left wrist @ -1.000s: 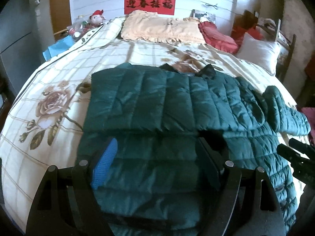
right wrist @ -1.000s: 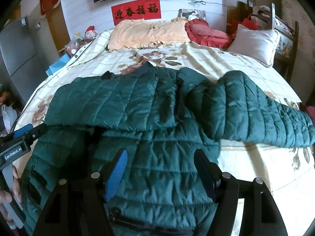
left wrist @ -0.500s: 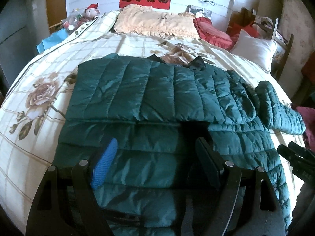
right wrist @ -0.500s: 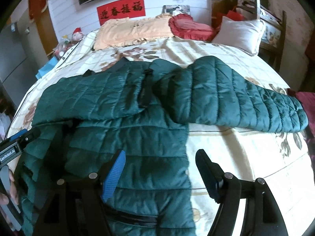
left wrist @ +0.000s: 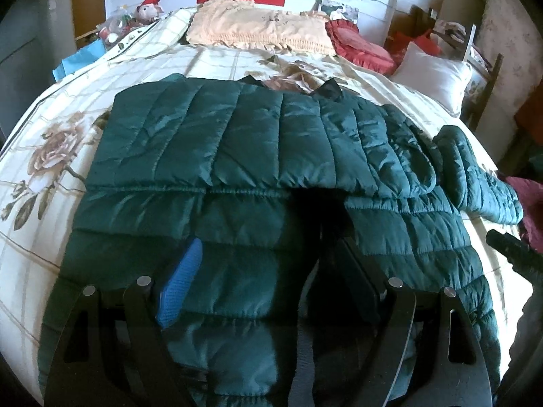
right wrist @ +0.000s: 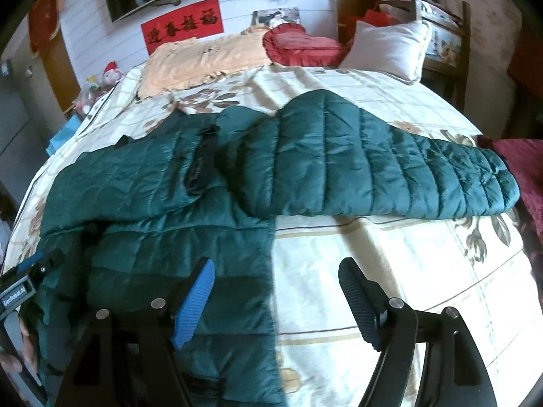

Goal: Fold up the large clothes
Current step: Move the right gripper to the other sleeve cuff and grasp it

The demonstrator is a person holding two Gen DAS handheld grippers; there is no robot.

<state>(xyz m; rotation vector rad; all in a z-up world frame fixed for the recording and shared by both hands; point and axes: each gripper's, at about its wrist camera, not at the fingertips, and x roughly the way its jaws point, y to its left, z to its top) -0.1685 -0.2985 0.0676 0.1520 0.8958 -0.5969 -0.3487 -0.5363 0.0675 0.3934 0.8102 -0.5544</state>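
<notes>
Dark green quilted jacket [left wrist: 271, 156] is lying flat on the bed [right wrist: 390, 264], collar toward the pillows. One sleeve is lying folded across the chest [left wrist: 220, 142]; the other sleeve [right wrist: 373, 169] is stretching out sideways over the floral bedspread toward a dark red cloth [right wrist: 522, 169] at the bed edge.

Left tool [left wrist: 268, 281] is hovering over the jacket's lower body, jaws standing wide, nothing gripped; the fabric is just showing beneath the blue pad [left wrist: 180, 288].

Right tool [right wrist: 278, 298] is sitting over the jacket's side edge, blue pad [right wrist: 193, 302] above green fabric, black pad [right wrist: 359, 302] above bare bedspread. Jaws are open and nothing is caught between them.

Peach pillow [right wrist: 203, 57], red heart cushion [right wrist: 298, 44] and white pillow [right wrist: 387, 47] are resting at the head of the bed.
</notes>
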